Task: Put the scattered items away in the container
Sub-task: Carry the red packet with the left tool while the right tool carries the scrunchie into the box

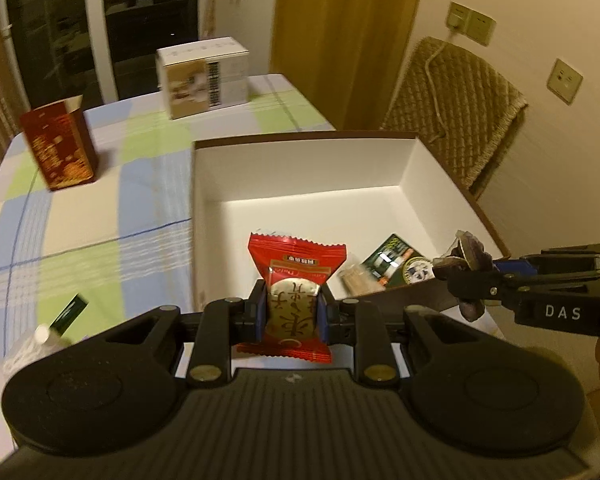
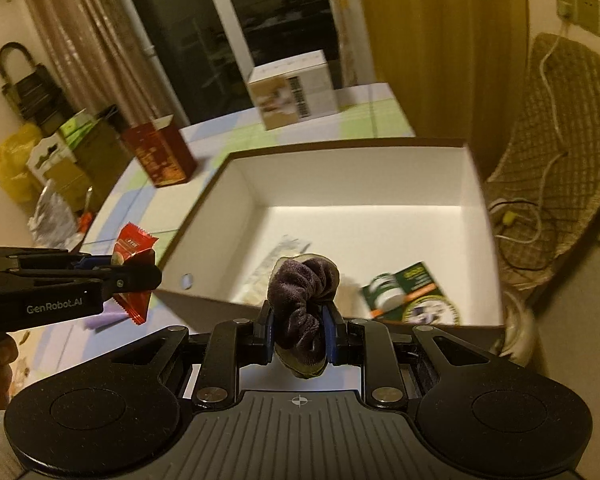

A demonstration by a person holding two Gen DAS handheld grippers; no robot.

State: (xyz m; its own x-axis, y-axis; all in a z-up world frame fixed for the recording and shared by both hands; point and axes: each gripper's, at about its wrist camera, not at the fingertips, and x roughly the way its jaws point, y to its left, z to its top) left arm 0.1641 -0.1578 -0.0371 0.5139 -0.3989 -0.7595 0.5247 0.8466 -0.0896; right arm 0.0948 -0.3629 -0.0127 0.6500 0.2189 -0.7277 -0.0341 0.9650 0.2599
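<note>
**Both grippers loaded at the box's near edge**

Left gripper [image 1: 292, 312] has its jaws pinching a red snack packet [image 1: 296, 280], gold disc print showing between the blue pads, the crimped top edge sticking up ahead of the jaws. Right gripper [image 2: 300, 336] has its jaws clamped on a dark purple velvet scrunchie [image 2: 302, 296], which bulges up and forward out of the grip.

Straight ahead of both sets of jaws sits the white open box [image 1: 300, 168], brown on the outside, on the checked table [image 1: 100, 224]. From the right wrist view the scrunchie hangs at the box's near wall; from the left wrist view the packet sits just at that same near wall, left of the right gripper.

Inside the box, ahead and right of the left jaws: a green printed packet [image 1: 400, 264] lying flat on the floor, and a pale, blurred bundle [image 1: 356, 278] just beside it.

Outside the box, left of the left jaws, a small dark green packet [image 1: 70, 312] lies on the table next to a clear wrapped item [image 1: 28, 348]. Farther ahead and left stands a red carton [image 1: 60, 148], top open; beyond it a white carton [image 1: 204, 76] at the far end of the table.
</note>
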